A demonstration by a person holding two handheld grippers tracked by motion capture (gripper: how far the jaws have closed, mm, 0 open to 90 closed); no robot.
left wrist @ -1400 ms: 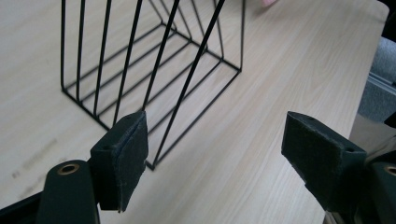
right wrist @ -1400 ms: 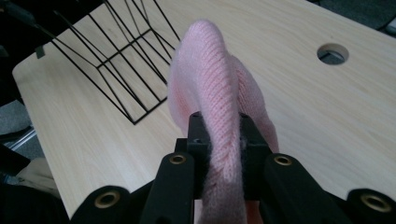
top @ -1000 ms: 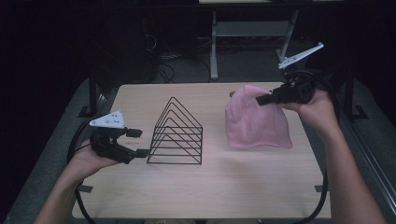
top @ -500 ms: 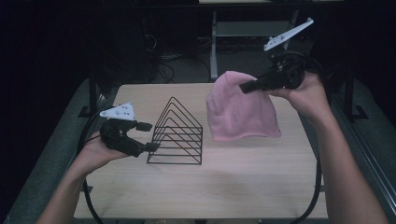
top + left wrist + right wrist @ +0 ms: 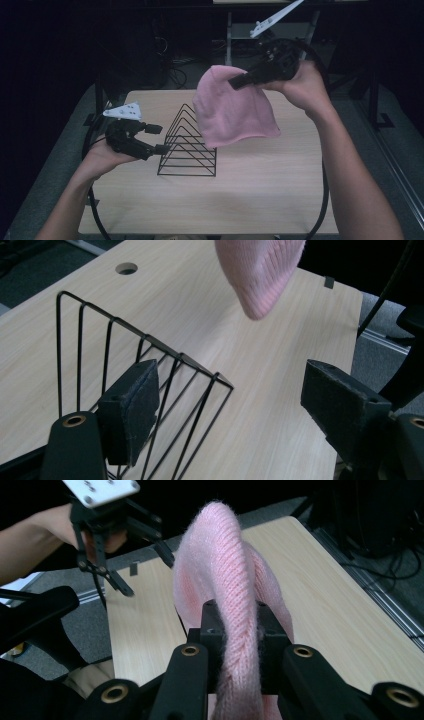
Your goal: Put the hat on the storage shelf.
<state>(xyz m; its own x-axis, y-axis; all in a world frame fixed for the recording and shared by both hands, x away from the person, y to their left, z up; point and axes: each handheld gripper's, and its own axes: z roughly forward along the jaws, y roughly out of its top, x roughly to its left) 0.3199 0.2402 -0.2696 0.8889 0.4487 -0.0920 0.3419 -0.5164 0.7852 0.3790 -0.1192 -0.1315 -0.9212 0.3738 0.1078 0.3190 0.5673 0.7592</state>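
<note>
A pink knitted hat (image 5: 231,111) hangs in the air above the table, just right of a black wire rack (image 5: 189,144) shaped like a triangle. My right gripper (image 5: 235,82) is shut on the hat's upper edge; in the right gripper view the knit (image 5: 232,610) is pinched between the two black pads. My left gripper (image 5: 159,138) stands open at the rack's left side, with one pad (image 5: 131,410) beside the wires (image 5: 150,365) and the other pad (image 5: 342,407) apart from them. The hat's lower tip (image 5: 260,275) dangles above the rack.
The wooden table (image 5: 280,185) has bare room to the right and front of the rack. A round cable hole (image 5: 126,268) sits near the table's far edge. Dark floor, cables and a metal frame (image 5: 235,35) lie behind the table.
My right gripper has lifted the pink hat off the table and carried it left and up towards the rack. The left gripper has shifted slightly towards the rack's side.
</note>
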